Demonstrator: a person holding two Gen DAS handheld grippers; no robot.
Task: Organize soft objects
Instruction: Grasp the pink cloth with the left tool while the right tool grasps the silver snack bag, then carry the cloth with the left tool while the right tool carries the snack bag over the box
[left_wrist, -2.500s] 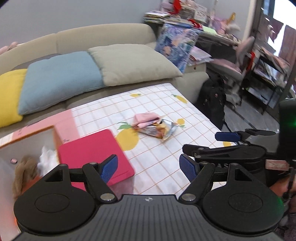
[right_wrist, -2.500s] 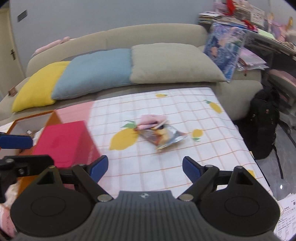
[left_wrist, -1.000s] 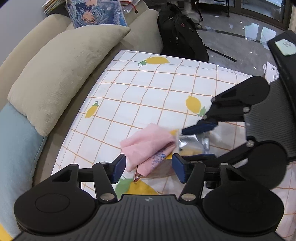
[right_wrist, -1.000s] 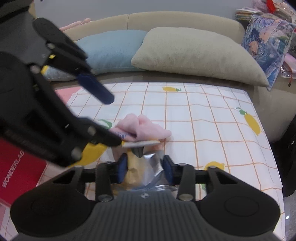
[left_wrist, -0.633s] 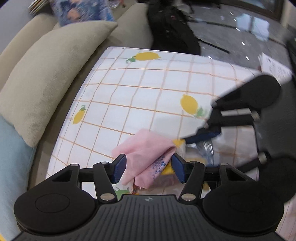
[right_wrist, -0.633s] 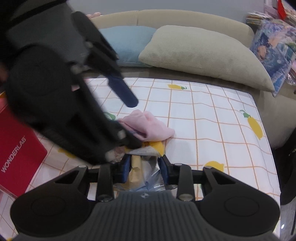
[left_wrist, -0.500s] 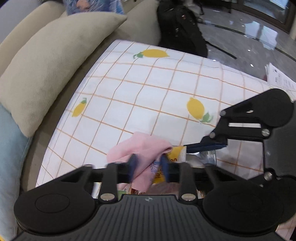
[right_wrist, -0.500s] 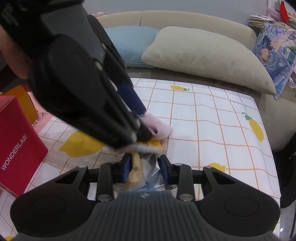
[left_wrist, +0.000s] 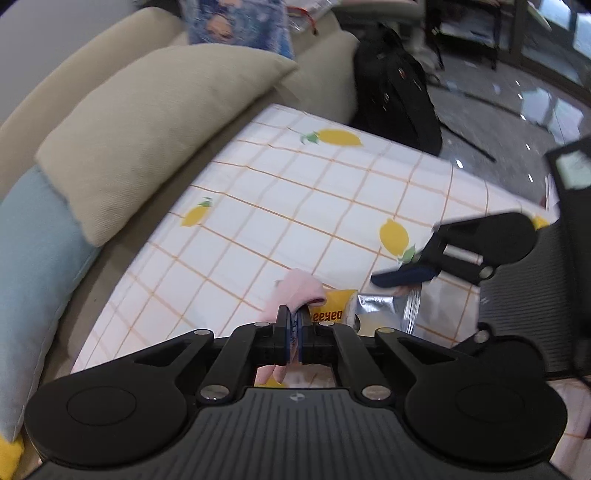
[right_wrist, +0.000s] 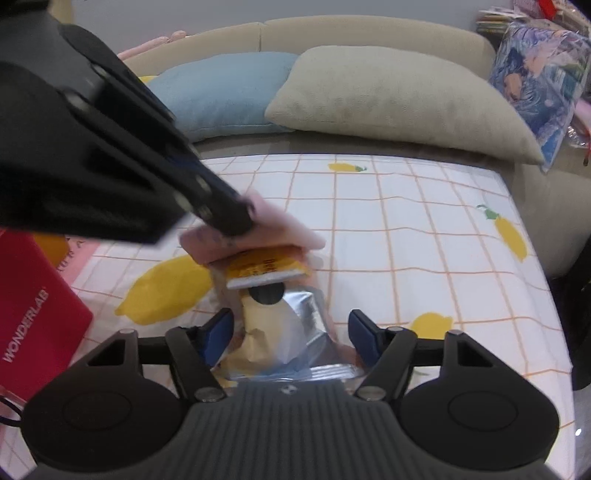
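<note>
A pink cloth (left_wrist: 295, 291) (right_wrist: 269, 232) is pinched in my left gripper (left_wrist: 293, 325), which is shut on it just above the lemon-print tablecloth (left_wrist: 295, 206). Under the cloth lies a silver and yellow snack bag (left_wrist: 384, 306) (right_wrist: 280, 325). In the right wrist view the left gripper (right_wrist: 229, 221) comes in from the upper left, blurred. My right gripper (right_wrist: 291, 332) straddles the snack bag, its jaws opening, with both blue pads clear of the foil.
A red box (right_wrist: 33, 314) marked WONDERLAB stands at the left. Beige (right_wrist: 388, 99) and blue (right_wrist: 221, 92) pillows lean on the sofa behind the table. A black backpack (left_wrist: 395, 96) rests on the floor past the table's far corner.
My left gripper closed on the pink cloth and lifted it a little. My right gripper let go of the snack bag and its pads spread apart.
</note>
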